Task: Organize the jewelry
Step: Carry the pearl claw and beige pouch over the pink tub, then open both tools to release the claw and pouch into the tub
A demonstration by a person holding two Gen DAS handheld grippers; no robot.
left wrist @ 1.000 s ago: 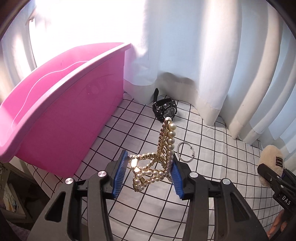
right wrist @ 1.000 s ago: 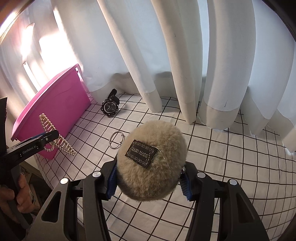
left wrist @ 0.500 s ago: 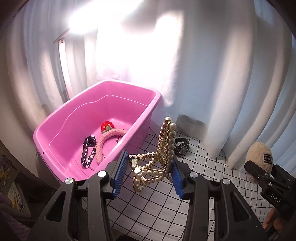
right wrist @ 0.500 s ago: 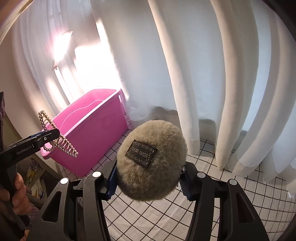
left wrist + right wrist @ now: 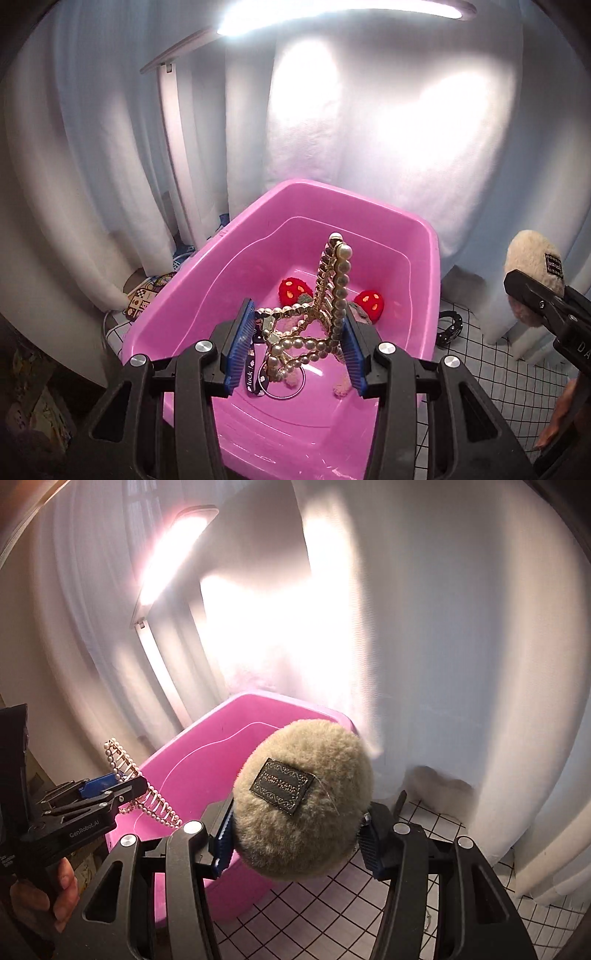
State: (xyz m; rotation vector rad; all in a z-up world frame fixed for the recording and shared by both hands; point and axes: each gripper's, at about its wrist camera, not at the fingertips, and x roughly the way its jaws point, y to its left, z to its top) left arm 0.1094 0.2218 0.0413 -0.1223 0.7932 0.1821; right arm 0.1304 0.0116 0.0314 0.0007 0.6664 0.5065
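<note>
My left gripper (image 5: 297, 347) is shut on a gold and pearl hair clip (image 5: 325, 310) and holds it above the open pink tub (image 5: 424, 280). In the tub lie a headband with red plush ends (image 5: 293, 290), a dark strap with white lettering (image 5: 249, 373) and a thin ring (image 5: 284, 384). My right gripper (image 5: 297, 840) is shut on a beige fluffy clip with a dark label (image 5: 306, 801), held to the right of the tub (image 5: 192, 764). The left gripper (image 5: 107, 794) with the pearl clip (image 5: 147, 794) shows in the right wrist view.
A black watch (image 5: 448, 326) lies on the white grid cloth (image 5: 498, 365) just right of the tub. White curtains (image 5: 369, 122) hang close behind. A lit lamp bar (image 5: 332, 14) is overhead. Clutter sits on the floor at the left (image 5: 147, 295).
Both grippers have risen and moved left. The left one now holds the pearl clip over the tub's inside; the right one has come closer to the tub with the fluffy clip.
</note>
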